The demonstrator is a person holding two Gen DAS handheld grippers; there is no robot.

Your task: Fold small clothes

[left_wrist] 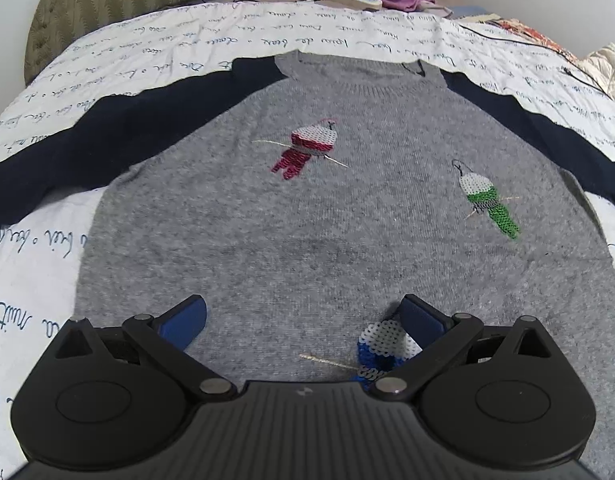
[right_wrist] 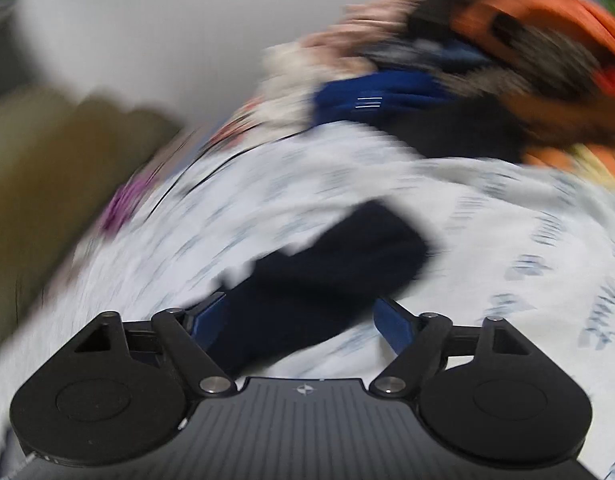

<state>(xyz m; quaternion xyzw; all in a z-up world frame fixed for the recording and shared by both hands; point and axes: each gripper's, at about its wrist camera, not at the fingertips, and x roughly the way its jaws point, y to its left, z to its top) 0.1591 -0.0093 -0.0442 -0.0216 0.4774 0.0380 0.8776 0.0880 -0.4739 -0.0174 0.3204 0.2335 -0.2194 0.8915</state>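
left wrist view: your left gripper (left_wrist: 303, 320) hangs over the lower half of the grey sweater (left_wrist: 307, 216), jaws spread wide and gripping nothing. the sweater lies flat, front up, on the white script-printed bedspread (left_wrist: 35, 264), navy sleeves spread to either side. a sequinned blue bird (left_wrist: 381, 350) sits just inside one finger. right wrist view is badly smeared: your right gripper (right_wrist: 303, 320) looks open, with the navy sleeve end (right_wrist: 327, 260) between its fingers, apparently not pinched.
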